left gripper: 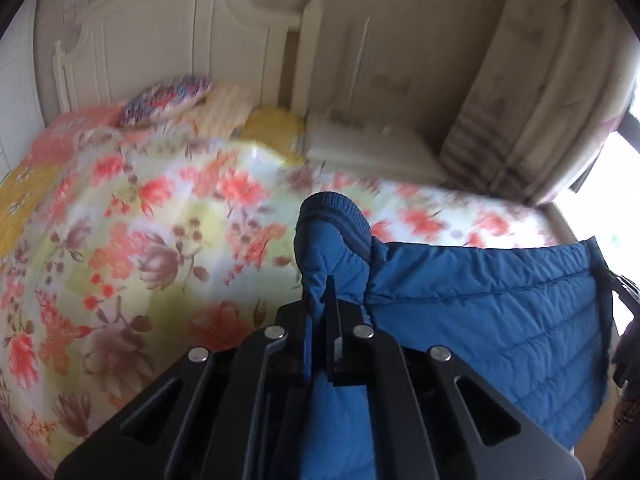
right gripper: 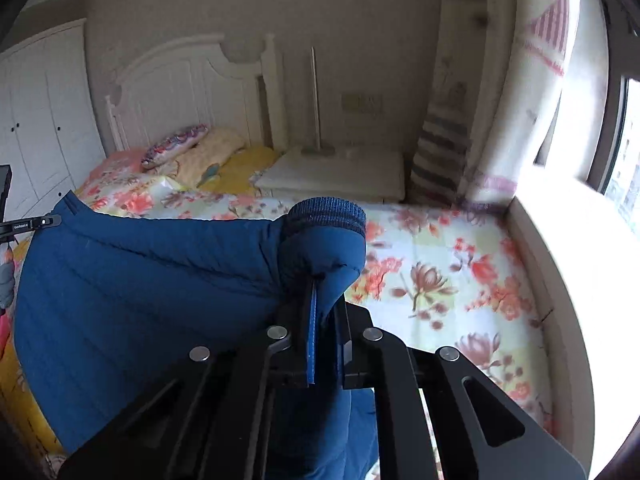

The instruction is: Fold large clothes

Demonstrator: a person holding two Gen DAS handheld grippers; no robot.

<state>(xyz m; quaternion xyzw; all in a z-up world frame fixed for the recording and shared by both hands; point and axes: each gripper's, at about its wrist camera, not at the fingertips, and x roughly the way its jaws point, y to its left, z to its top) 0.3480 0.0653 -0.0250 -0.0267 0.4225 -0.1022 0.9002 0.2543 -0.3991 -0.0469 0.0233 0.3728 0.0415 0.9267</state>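
One blue quilted puffer jacket [left gripper: 500,304] is hanging stretched between two tongs above the bed, and both are gripping it. The left tongs [left gripper: 320,292] are clamping the puffy fabric just below one ribbed knit cuff [left gripper: 340,212]; the right tongs [right gripper: 324,292] are pinching the same kind of fabric under a second ribbed cuff [right gripper: 328,212] (so two cuffs are showing, one per view, each poking up past the fingertips). The jacket's long axis is running sideways between the two tongs, its quilted body sagging below that line, with the stitched channels lying roughly along it. Underneath, one floral bedspread [right gripper: 440,272] is covering the bed. At the white headboard [right gripper: 180,92] one patterned pillow [right gripper: 176,146] is lying beside a pale yellow cushion [right gripper: 212,152]. One white nightstand [right gripper: 340,172] is standing next to the bed.
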